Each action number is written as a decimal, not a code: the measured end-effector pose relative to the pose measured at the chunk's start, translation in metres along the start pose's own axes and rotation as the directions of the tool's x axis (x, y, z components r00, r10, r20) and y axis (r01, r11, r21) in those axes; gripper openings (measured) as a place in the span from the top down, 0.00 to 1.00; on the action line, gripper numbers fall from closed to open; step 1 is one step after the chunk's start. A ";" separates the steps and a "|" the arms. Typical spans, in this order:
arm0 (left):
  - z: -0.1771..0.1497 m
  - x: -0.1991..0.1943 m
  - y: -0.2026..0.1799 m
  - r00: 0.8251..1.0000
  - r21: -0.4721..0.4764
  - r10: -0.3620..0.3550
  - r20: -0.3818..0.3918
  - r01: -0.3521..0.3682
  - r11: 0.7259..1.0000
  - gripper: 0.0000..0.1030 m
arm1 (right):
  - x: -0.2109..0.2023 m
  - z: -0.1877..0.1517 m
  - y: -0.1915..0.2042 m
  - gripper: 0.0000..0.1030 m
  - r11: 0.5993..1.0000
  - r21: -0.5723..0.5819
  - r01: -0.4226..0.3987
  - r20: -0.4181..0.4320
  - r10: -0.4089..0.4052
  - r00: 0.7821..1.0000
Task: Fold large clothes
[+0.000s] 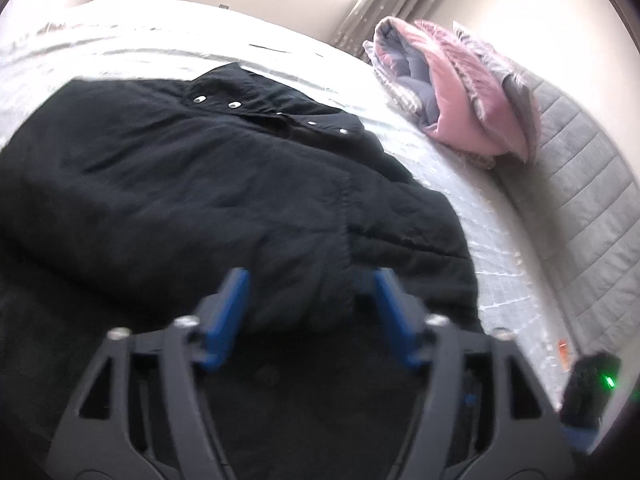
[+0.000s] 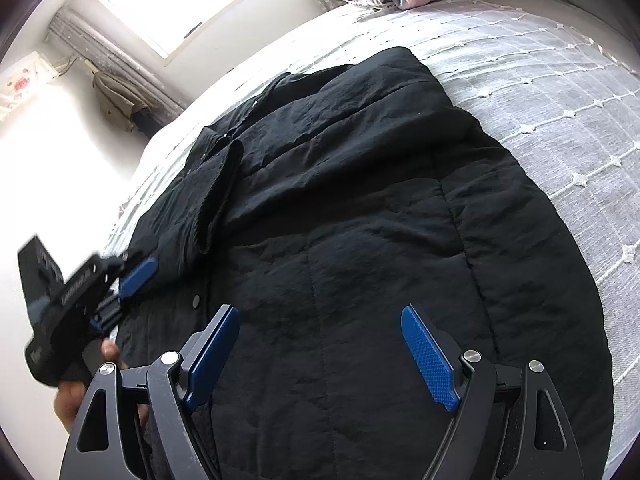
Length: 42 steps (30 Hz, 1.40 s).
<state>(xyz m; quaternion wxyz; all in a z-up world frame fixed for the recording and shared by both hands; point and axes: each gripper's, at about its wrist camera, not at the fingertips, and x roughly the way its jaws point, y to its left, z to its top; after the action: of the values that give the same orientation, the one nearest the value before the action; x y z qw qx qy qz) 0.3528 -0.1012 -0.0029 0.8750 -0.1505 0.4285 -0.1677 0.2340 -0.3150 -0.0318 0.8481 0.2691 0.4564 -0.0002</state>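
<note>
A black padded jacket (image 1: 192,184) with metal snaps lies spread on the bed's pale grey cover (image 1: 460,200). In the left wrist view my left gripper (image 1: 310,280) is open low over the jacket's near edge, and a bulging fold of fabric lies between its blue pads (image 1: 224,312) without being pinched. The right wrist view shows the jacket (image 2: 360,220) filling the middle, with my right gripper (image 2: 320,314) wide open just above it and nothing between its fingers. At the left of that view a hand (image 2: 108,354) holds the left gripper (image 2: 136,272) at the jacket's snap edge.
A folded pink and grey quilt (image 1: 460,92) sits at the far end of the bed. A grey quilted mattress side (image 1: 580,200) drops off to the right. A curtain (image 2: 112,60) and a bright window (image 2: 192,4) lie beyond the bed. The right gripper's body (image 1: 592,384) shows a green light.
</note>
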 end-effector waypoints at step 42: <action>-0.030 -0.127 0.065 0.928 0.070 0.359 0.102 -0.366 0.928 0.21 | -0.006 -0.002 0.009 0.18 0.999 0.000 -0.032 0.007 0.032 0.999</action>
<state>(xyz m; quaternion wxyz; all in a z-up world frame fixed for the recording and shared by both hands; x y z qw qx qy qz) 0.2664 0.0068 0.0416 0.9145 -0.0373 0.4026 -0.0151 0.2311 -0.3083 -0.0238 0.8496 0.2763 0.4490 0.0122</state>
